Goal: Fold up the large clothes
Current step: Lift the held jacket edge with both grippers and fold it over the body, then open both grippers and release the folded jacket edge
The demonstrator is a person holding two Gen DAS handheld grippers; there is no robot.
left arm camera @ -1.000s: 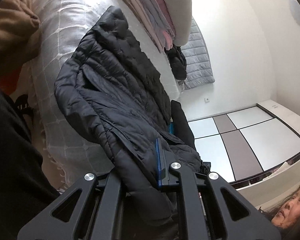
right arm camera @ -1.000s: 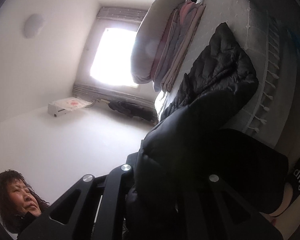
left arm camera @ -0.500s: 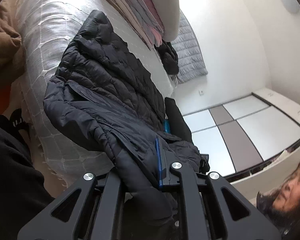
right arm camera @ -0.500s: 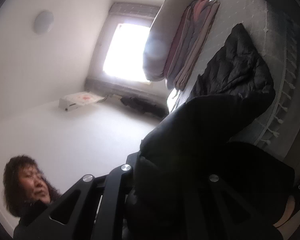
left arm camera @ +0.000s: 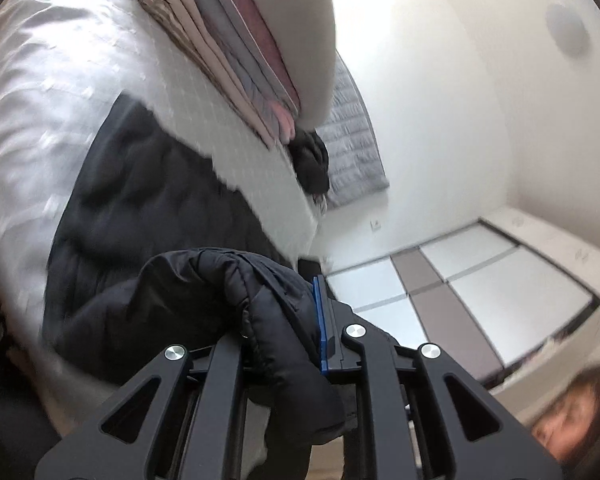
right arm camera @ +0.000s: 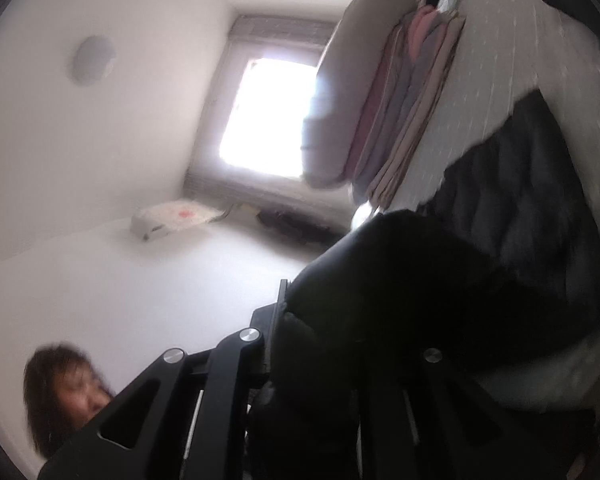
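Note:
A black quilted puffer jacket (left arm camera: 148, 216) lies across the grey checked bed cover (left arm camera: 60, 80). My left gripper (left arm camera: 284, 320) is shut on a bunched edge of the jacket, held above the part lying on the bed; a blue pad shows on its right finger. In the right wrist view my right gripper (right arm camera: 340, 320) is shut on another fold of the same jacket (right arm camera: 520, 216), which hides the right finger. Both views are blurred.
A stack of folded quilts with a grey pillow (left arm camera: 260, 40) lies on the bed beyond the jacket, also seen in the right wrist view (right arm camera: 380, 100). A small black garment (left arm camera: 312, 160) sits beside it. A person's face (right arm camera: 72, 392) is close by.
Both grippers have swung forward over the bed with the jacket edge, folding it toward the quilt stack. The jacket on the bed now looks shorter and doubled over.

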